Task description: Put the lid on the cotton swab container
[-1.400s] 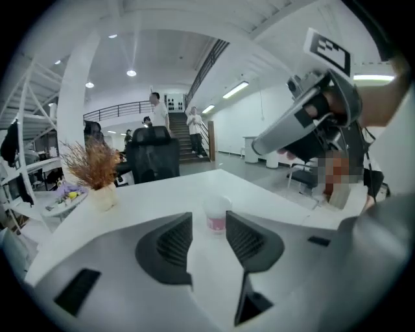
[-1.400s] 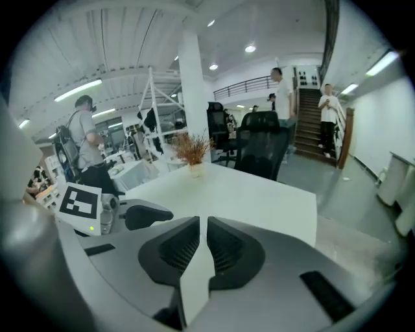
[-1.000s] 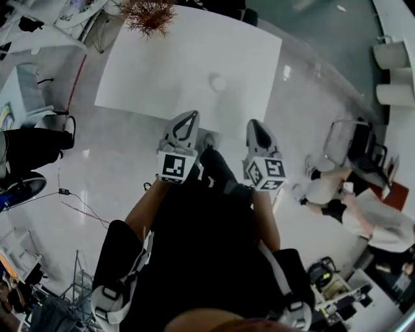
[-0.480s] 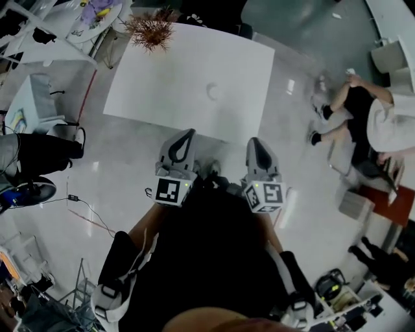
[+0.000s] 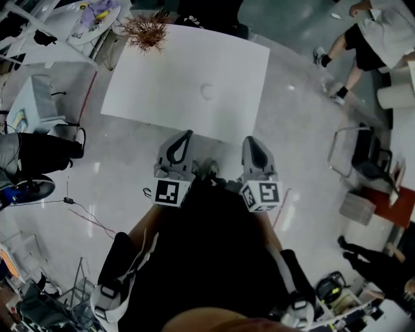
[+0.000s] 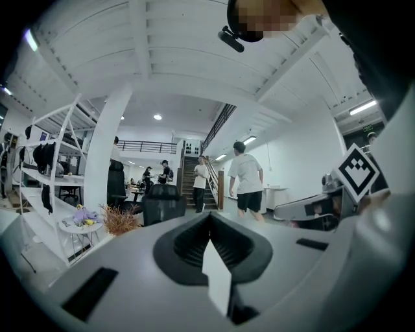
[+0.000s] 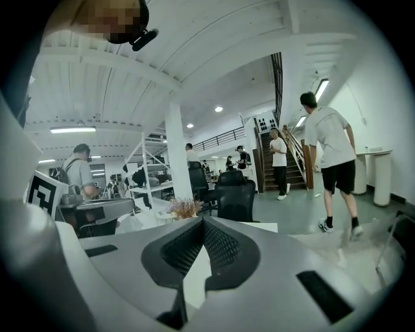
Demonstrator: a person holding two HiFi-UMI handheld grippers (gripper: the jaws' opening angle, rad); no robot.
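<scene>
A small round pale container (image 5: 207, 91) stands near the middle of the white table (image 5: 155, 78); it is too small to tell whether a lid is on it. My left gripper (image 5: 186, 134) and right gripper (image 5: 250, 139) are held close to my body, just short of the table's near edge and well apart from the container. Both are shut with nothing between the jaws. In the left gripper view the left gripper (image 6: 209, 220) points level into the room, and so does the right gripper (image 7: 202, 224) in its own view; neither view shows the container.
A dried plant (image 5: 148, 29) stands at the table's far left corner, with a black chair (image 7: 235, 191) behind the table. A person in white (image 5: 373, 29) walks at the far right. A metal chair (image 5: 363, 155) stands at the right, a round side table (image 5: 97, 13) far left.
The head view has swung, so the table now sits a little farther left and up. The person in white has moved toward the far right. Both grippers stay by my body.
</scene>
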